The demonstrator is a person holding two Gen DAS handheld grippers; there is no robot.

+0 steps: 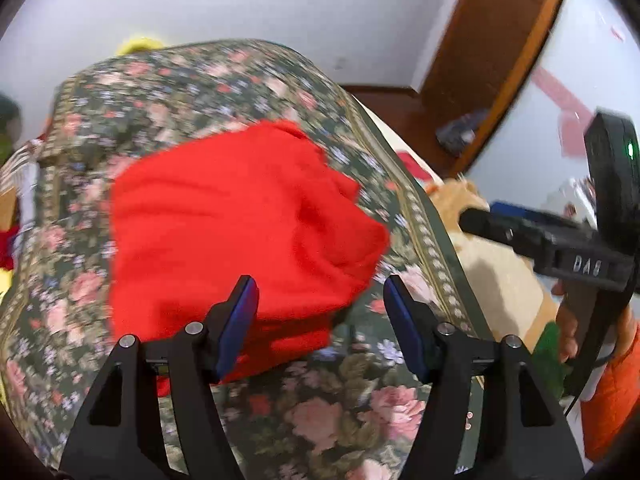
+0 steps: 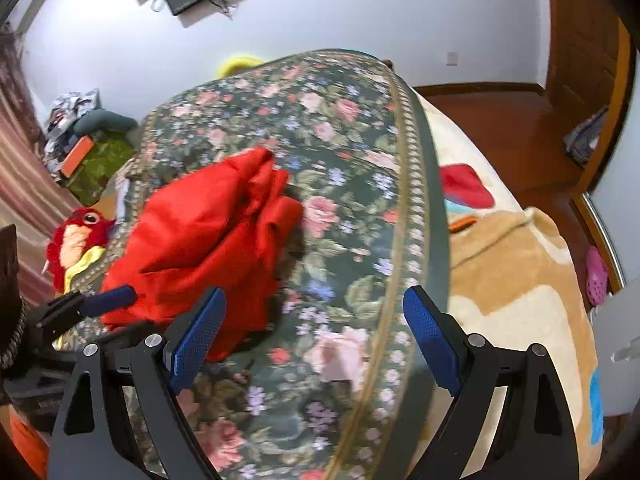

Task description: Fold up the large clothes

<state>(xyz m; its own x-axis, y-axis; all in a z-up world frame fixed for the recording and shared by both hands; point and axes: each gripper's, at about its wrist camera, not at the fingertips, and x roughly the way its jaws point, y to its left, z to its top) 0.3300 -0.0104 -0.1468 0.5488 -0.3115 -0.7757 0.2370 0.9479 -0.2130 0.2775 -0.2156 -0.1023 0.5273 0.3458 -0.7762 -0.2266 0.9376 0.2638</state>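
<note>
A red garment (image 1: pixel 240 236) lies bunched on the flowered bedspread (image 1: pixel 320 408), its long axis running from the near left toward the far right, where a crumpled end (image 2: pixel 268 172) points. The left gripper (image 1: pixel 320 312) hovers wide open and empty just before its near edge. The right gripper (image 2: pixel 312 328), wide open and empty too, has the garment at its left finger (image 2: pixel 196 336).

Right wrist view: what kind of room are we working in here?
Most likely a bedroom at home: the red garment lies on a floral bedspread over a bed, a stuffed toy sits beside it, and a wooden door stands behind.
</note>
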